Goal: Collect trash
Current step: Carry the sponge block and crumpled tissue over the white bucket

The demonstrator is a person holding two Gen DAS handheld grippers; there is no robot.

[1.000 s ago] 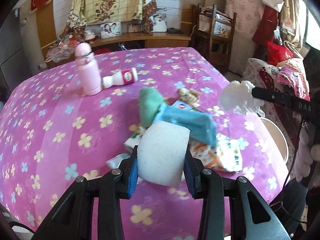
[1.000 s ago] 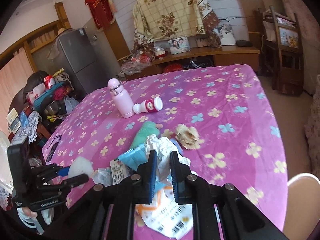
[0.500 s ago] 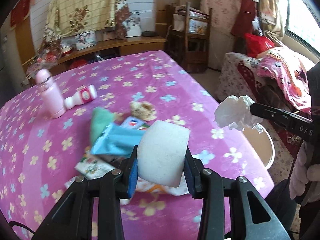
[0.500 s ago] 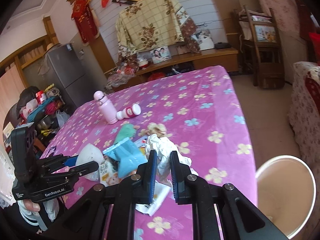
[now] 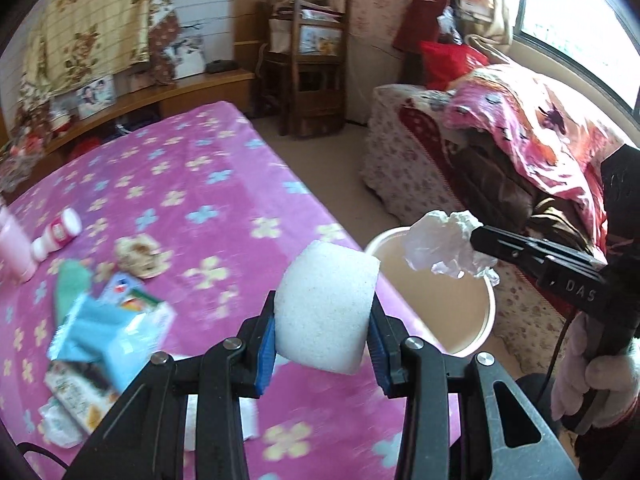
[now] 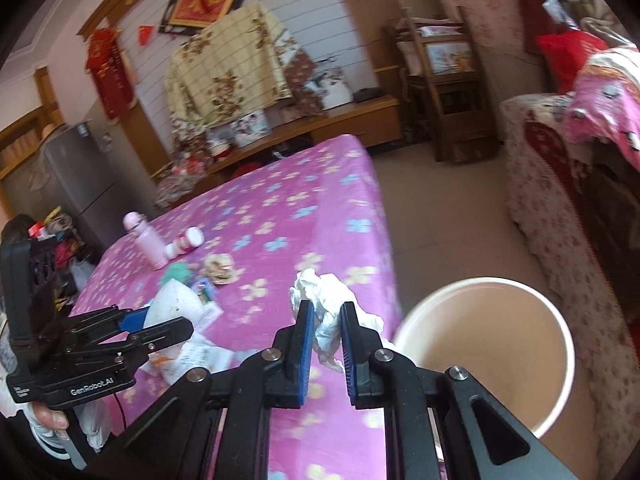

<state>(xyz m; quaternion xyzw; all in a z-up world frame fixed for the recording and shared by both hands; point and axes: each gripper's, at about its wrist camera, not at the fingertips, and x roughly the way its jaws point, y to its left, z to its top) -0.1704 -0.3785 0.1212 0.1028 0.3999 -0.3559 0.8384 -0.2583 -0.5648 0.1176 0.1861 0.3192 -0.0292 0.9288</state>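
Observation:
My left gripper (image 5: 322,322) is shut on a white foam block (image 5: 326,308), held above the table's right edge. My right gripper (image 6: 323,318) is shut on a crumpled white tissue (image 6: 326,300); in the left wrist view that tissue (image 5: 444,246) hangs over the rim of a round beige bin (image 5: 460,320). The bin (image 6: 486,344) stands on the floor beside the table, to the right of the right gripper. More trash lies on the pink flowered tablecloth (image 5: 192,200): a blue packet (image 5: 96,328), printed wrappers (image 5: 76,392), a crumpled brown paper (image 5: 138,254) and a green thing (image 5: 72,284).
A pink bottle (image 6: 146,240) and a small white bottle with a red label (image 6: 186,240) sit farther back on the table. A covered sofa (image 5: 500,152) stands right of the bin. A wooden chair (image 5: 316,72) and a low cabinet (image 5: 168,96) line the far wall.
Both grippers swung to the right with their loads, from over the trash pile toward the table's edge. The bin has come into full view under the tissue.

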